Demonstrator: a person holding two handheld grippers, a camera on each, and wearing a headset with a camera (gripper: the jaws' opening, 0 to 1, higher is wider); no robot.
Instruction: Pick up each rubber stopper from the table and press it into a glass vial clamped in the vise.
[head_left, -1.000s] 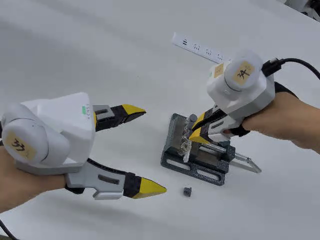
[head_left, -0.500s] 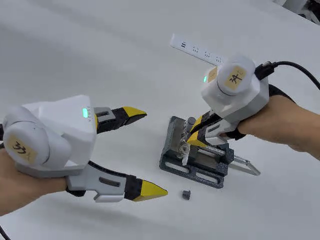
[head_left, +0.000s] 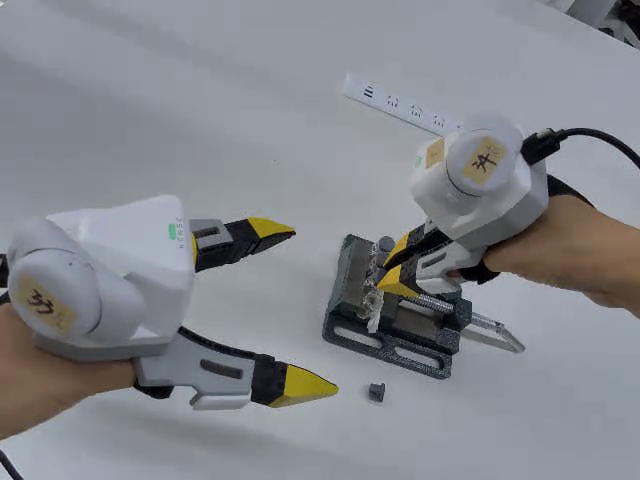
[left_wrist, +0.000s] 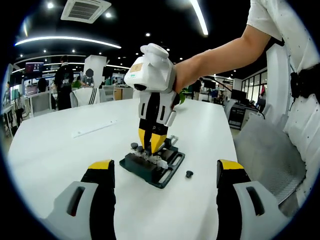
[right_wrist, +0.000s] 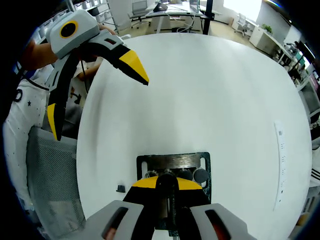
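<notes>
A dark metal vise (head_left: 398, 344) stands on the white table with glass vials in its jaws. One vial (head_left: 385, 243) at the far end carries a grey stopper (right_wrist: 200, 175). My right gripper (head_left: 392, 272) points down onto the vise (right_wrist: 170, 162), its yellow tips shut on a dark rubber stopper (right_wrist: 165, 179) over a vial. A loose stopper (head_left: 376, 392) lies on the table just in front of the vise (left_wrist: 156, 172). My left gripper (head_left: 291, 306) hovers open left of the vise, holding nothing.
A white power strip (head_left: 398, 104) lies on the table beyond the vise. A black cable (head_left: 600, 135) runs from the right gripper. In the left gripper view the room behind holds desks and people, and a grey chair (left_wrist: 265, 150) stands by the table edge.
The right gripper has stayed over the vise with only a slight shift. The left gripper has stayed open beside it.
</notes>
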